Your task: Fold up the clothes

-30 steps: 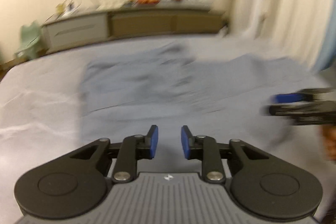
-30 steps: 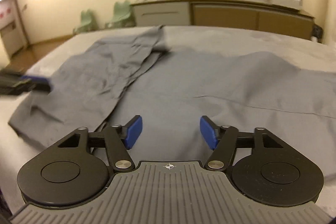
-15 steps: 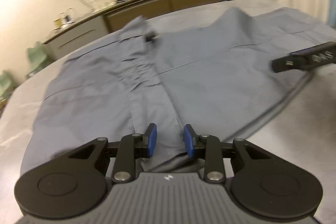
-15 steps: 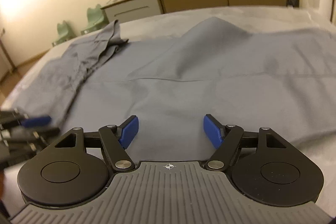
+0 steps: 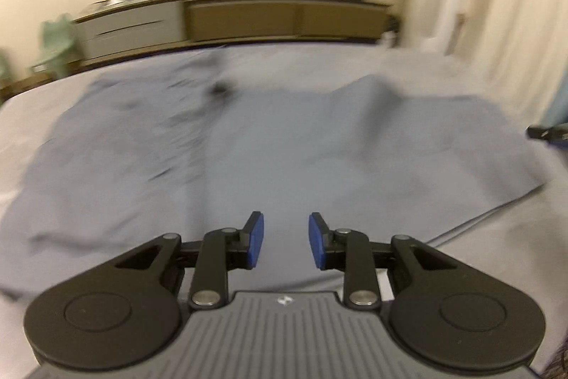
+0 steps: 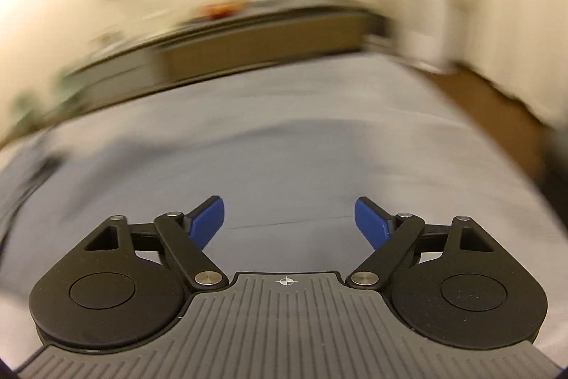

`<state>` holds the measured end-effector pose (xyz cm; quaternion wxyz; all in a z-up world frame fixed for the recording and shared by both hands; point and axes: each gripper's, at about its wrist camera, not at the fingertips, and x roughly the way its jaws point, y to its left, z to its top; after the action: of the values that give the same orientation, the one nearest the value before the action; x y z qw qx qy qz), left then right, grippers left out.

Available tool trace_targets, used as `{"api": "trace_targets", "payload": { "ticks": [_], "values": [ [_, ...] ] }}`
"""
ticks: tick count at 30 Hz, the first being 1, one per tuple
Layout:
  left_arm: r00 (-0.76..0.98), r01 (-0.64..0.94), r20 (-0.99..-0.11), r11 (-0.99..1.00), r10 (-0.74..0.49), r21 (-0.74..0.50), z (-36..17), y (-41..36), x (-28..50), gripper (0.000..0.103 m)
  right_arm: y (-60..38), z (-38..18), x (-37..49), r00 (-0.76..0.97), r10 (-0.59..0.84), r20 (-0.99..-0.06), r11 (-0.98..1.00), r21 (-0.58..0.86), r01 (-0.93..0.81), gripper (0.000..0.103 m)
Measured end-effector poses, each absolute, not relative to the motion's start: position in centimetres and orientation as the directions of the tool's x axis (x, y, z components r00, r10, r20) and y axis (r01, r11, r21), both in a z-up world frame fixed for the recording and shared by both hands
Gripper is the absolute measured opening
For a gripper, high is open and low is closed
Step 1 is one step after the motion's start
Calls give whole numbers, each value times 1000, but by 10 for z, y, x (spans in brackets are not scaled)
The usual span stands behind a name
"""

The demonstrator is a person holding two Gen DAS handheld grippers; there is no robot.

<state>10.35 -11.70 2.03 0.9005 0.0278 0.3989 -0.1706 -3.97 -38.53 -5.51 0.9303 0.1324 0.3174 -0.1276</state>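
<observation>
The grey garment (image 5: 284, 144) is soft matt cloth with fine creases at the left of the frame. It lies on a pale, smooth, matt sheet (image 5: 514, 258). The left gripper (image 5: 286, 240) has matt black plastic arms, blue rubber-like pads (image 5: 256, 238), shiny metal rivets and a ribbed grey body. The sideboard (image 5: 284, 16) at the top looks like brown wood.

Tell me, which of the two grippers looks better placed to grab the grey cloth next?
Probably the left gripper. Its open jaws sit low over the near edge of the blue-grey fabric garment. The right gripper is open too, but its view is smeared with motion blur, so its aim cannot be judged.
</observation>
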Motion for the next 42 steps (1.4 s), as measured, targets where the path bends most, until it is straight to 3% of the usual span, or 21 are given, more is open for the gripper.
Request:
{"api": "trace_targets", "payload": {
  "ticks": [3, 6, 7, 8, 9, 14, 22, 23, 26, 27, 30, 32, 34, 36, 39, 42],
  "values": [
    [555, 398, -731, 898, -397, -186, 29, -181, 123, 28, -431, -73, -56, 752, -135, -645, 899, 239, 366, 81],
    [476, 456, -722, 843, -502, -286, 37, -246, 142, 31, -431, -88, -59, 758, -65, -649, 914, 266, 307, 69],
    [448, 482, -722, 822, -528, -302, 38, -270, 149, 34, -429, -91, -59, 757, -61, -651, 922, 253, 292, 61],
    [422, 513, -723, 802, -546, -306, 37, -293, 155, 39, -427, -93, -59, 756, -56, -653, 931, 239, 276, 41],
    [407, 538, -733, 791, -546, -291, 35, -320, 159, 42, -425, -96, -59, 754, -52, -654, 939, 226, 260, 29],
    [337, 621, -791, 752, -510, -221, 17, -435, 178, 45, -404, -89, -68, 790, -63, -610, 970, 147, 191, 5],
    [296, 720, -886, 693, -357, -39, -40, -518, 186, 44, -373, -76, -81, 834, -1, -552, 993, 100, 67, 4],
    [317, 721, -888, 692, -333, -2, -46, -521, 185, 33, -372, -77, -80, 832, 9, -555, 992, 107, 60, 4],
    [372, 718, -882, 692, -290, 75, -56, -524, 183, 16, -371, -78, -79, 827, 18, -563, 992, 113, 56, 4],
    [373, 716, -878, 695, -300, 67, -55, -519, 182, 13, -374, -77, -80, 829, 25, -558, 990, 130, 58, 6],
    [361, 706, -851, 708, -382, -18, -42, -491, 182, 10, -385, -66, -91, 852, 80, -517, 973, 226, 45, 31],
    [351, 677, -793, 720, -497, -152, -19, -445, 183, 10, -394, -56, -103, 875, 131, -466, 950, 312, 24, 53],
    [351, 621, -714, 721, -606, -307, 4, -385, 187, 10, -400, -47, -113, 897, 181, -404, 915, 404, -3, 57],
    [382, 546, -669, 740, -637, -393, 12, -320, 196, 10, -400, -45, -112, 898, 233, -372, 878, 477, -31, 60],
    [401, 426, -722, 813, -564, -398, -11, -246, 213, 10, -375, -49, -89, 861, 280, -425, 874, 484, -45, 60],
    [375, 400, -764, 835, -525, -378, -32, -224, 219, 10, -333, -54, -62, 809, 289, -512, 905, 421, -57, 59]
  ]
}}
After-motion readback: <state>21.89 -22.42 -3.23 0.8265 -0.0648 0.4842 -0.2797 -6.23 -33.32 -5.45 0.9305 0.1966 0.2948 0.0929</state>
